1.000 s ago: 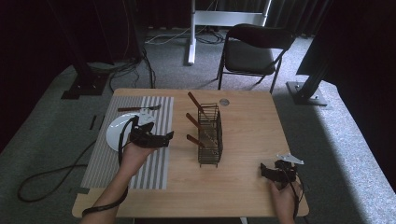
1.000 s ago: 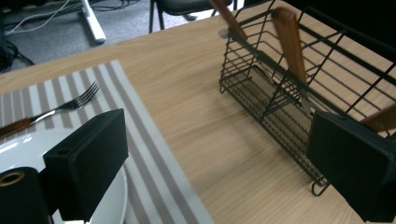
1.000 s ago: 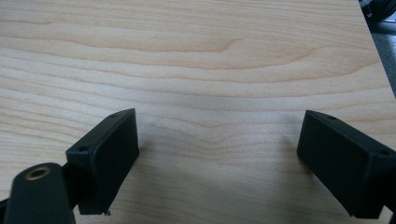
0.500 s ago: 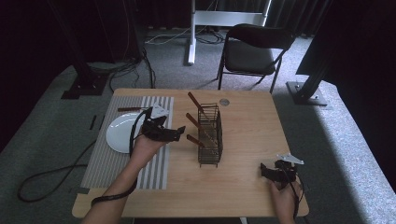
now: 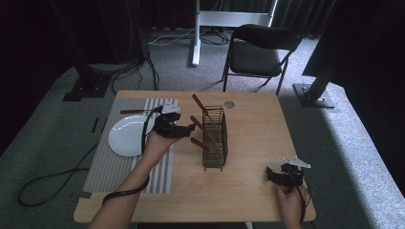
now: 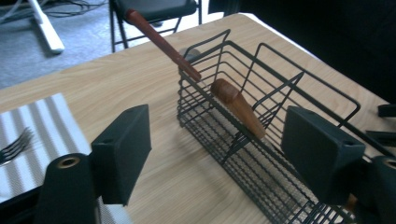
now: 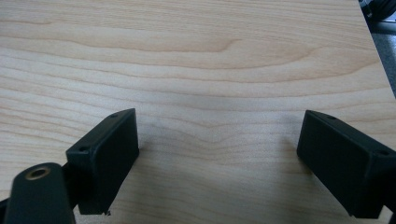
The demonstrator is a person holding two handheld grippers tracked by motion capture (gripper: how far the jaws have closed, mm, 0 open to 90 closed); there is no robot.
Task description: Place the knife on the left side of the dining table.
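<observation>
A black wire basket (image 5: 215,157) stands mid-table with three brown wooden handles poking out of its left side. My left gripper (image 5: 174,129) hovers just left of it, pointing at those handles. In the left gripper view the gripper (image 6: 222,149) is open, its jaws have just been closing, and a short thick wooden handle (image 6: 238,108) lies ahead between the pads without touching them. A longer thin handle (image 6: 161,41) leans out over the basket rim (image 6: 205,49). My right gripper (image 5: 282,176) rests near the front right corner, and in its own view it (image 7: 229,158) is open over bare wood.
A white plate (image 5: 125,139) lies on a striped placemat (image 5: 102,164) at the left, with a utensil (image 5: 132,112) behind it and a fork (image 6: 14,147) on the mat. A small round disc (image 5: 230,104) sits at the table's back edge. A chair (image 5: 260,52) stands beyond.
My left gripper has travelled right from above the plate to the basket's handles, and its jaws stand narrower. The right gripper has stayed put.
</observation>
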